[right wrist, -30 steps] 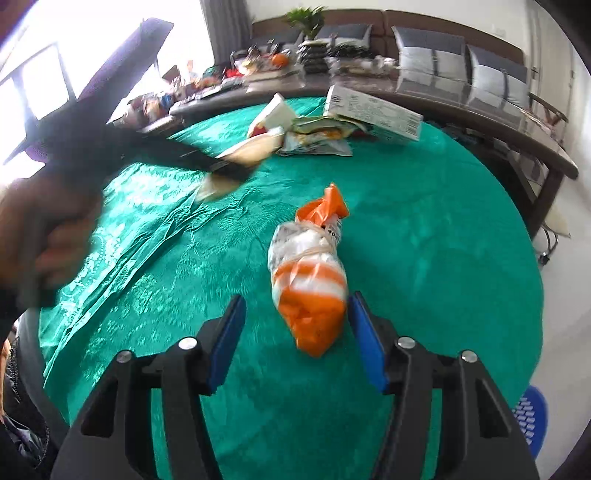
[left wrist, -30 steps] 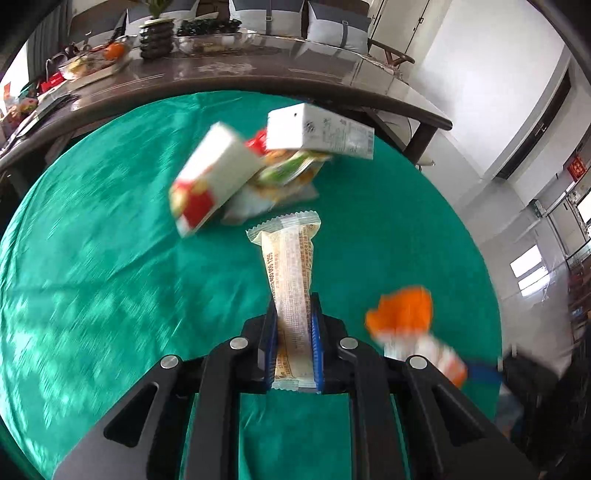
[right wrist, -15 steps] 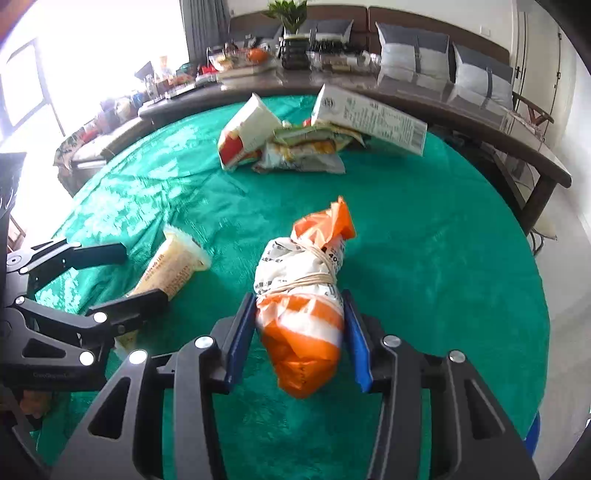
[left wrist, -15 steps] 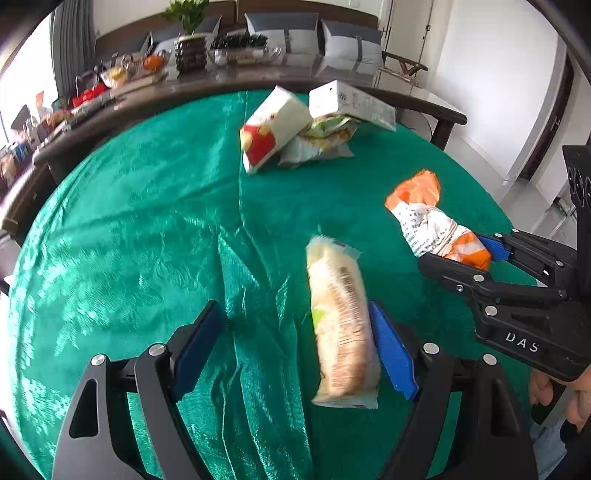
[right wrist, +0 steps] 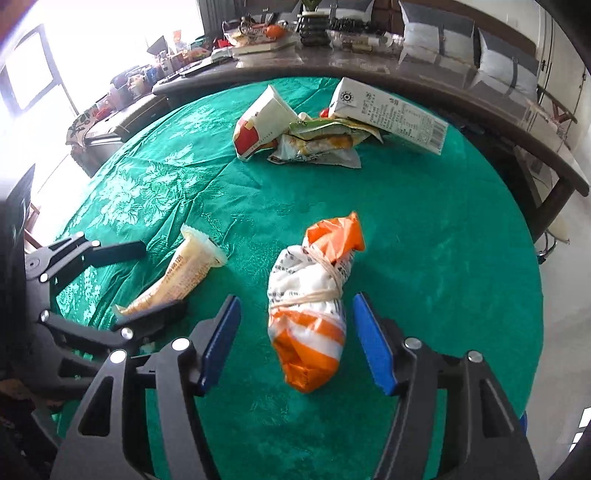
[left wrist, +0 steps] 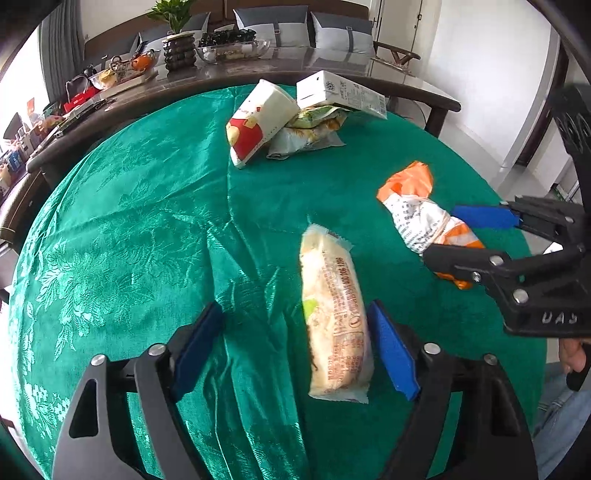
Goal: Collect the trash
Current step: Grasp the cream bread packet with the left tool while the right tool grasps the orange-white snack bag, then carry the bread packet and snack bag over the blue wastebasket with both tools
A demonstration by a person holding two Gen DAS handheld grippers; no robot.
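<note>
A long beige snack wrapper lies on the green tablecloth between the jaws of my left gripper. It rests close to the right pad, and the jaws are wide and closing. An orange-and-white tied bag lies between the jaws of my right gripper, which are opening, with a gap on both sides. The right wrist view shows the left gripper around the beige wrapper. At the far edge, a red-and-white carton, a white carton and crumpled wrappers form a pile.
Behind the round table a long dark counter carries a potted plant, bowls and clutter. Grey cushions line the back wall. A hand holds the right gripper at the table's right edge, where the floor drops away.
My left gripper let go of the beige wrapper, which now lies flat on the cloth. My right gripper squeezed the orange bag half a second ago and has since widened off it.
</note>
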